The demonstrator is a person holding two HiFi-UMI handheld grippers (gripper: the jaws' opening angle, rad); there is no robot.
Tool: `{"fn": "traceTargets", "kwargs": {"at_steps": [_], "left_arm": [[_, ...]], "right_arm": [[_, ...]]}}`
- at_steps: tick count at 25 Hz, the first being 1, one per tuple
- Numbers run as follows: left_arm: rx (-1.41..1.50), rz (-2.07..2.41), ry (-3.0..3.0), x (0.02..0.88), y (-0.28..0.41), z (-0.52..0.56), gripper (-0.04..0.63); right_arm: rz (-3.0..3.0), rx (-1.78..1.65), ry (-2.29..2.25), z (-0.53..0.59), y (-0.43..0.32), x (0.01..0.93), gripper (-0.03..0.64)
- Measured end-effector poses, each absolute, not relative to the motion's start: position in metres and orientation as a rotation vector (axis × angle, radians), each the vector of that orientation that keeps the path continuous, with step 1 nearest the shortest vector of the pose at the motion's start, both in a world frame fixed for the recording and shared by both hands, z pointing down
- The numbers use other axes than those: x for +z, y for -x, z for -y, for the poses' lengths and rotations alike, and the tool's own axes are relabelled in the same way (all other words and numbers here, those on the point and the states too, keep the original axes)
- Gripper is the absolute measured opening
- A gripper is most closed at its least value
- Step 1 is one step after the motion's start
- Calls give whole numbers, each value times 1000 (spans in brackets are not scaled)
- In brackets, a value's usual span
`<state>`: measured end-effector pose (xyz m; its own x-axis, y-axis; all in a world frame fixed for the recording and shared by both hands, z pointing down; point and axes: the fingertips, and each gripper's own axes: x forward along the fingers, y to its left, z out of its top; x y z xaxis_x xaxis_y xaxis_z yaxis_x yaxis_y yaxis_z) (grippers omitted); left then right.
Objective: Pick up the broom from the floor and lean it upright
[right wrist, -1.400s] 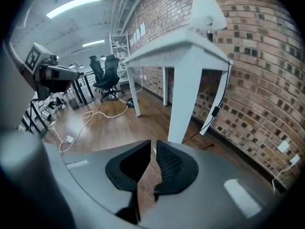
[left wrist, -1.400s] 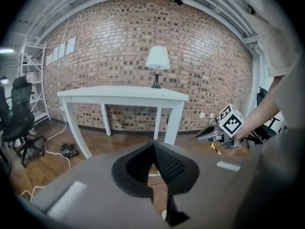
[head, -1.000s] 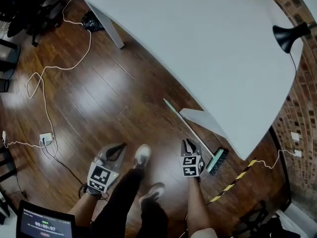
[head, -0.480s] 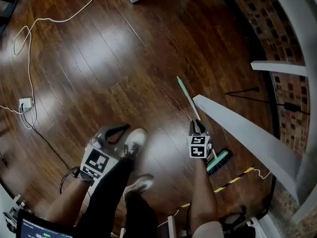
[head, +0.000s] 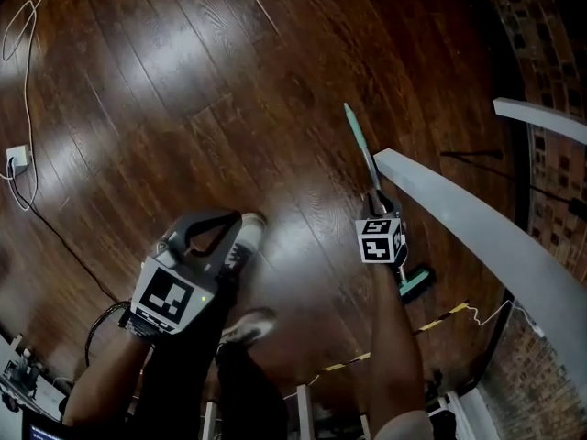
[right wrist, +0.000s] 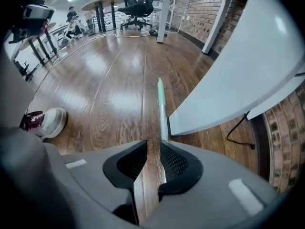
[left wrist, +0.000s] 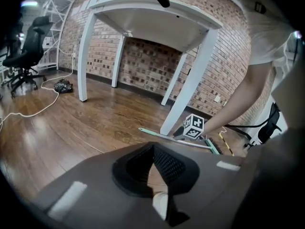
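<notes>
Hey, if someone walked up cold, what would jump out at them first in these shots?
The mint-handled broom lies on the dark wood floor beside a white table leg. The right gripper hangs over its handle; its fingers have just been opening, the handle at their gap's edge, ungripped. The left gripper, shut, sits by the person's shoe.

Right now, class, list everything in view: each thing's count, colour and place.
Long-handled broom: one, pale green, flat on floor beside table leg.
Wooden plank floor: one, dark brown, throughout.
Flat-topped table: one, white, before brick wall.
Swivel office chair: one, black, far left.
Thin cable: one, white, floor left.
Striped floor strip: one, yellow-black, near brush head.
Shoes: two, pale, between grippers.
Left gripper: one, grey, jaws together, empty.
Right gripper: one, grey, jaws just opening, handle entering gap, unclamped.
</notes>
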<state>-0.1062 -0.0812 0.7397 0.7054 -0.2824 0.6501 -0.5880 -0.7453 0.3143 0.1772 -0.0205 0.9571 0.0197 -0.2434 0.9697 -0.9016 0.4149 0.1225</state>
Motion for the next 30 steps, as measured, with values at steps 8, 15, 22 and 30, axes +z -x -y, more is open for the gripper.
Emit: {"fn": "traceTargets", "kwargs": {"at_steps": [8, 15, 22, 30], "left_arm": [[734, 698, -2308, 761, 111, 70, 2], [778, 700, -2278, 771, 118, 74, 2], [786, 683, -2298, 770, 110, 75, 2], [769, 676, -2333, 758, 106, 83, 2]], "right_arm": [[1410, 702, -1056, 36, -200, 1001, 109], [1381, 757, -991, 44, -203, 1022, 137], [1379, 702, -922, 39, -199, 1024, 94], [1397, 683, -950, 30, -192, 1000, 89]]}}
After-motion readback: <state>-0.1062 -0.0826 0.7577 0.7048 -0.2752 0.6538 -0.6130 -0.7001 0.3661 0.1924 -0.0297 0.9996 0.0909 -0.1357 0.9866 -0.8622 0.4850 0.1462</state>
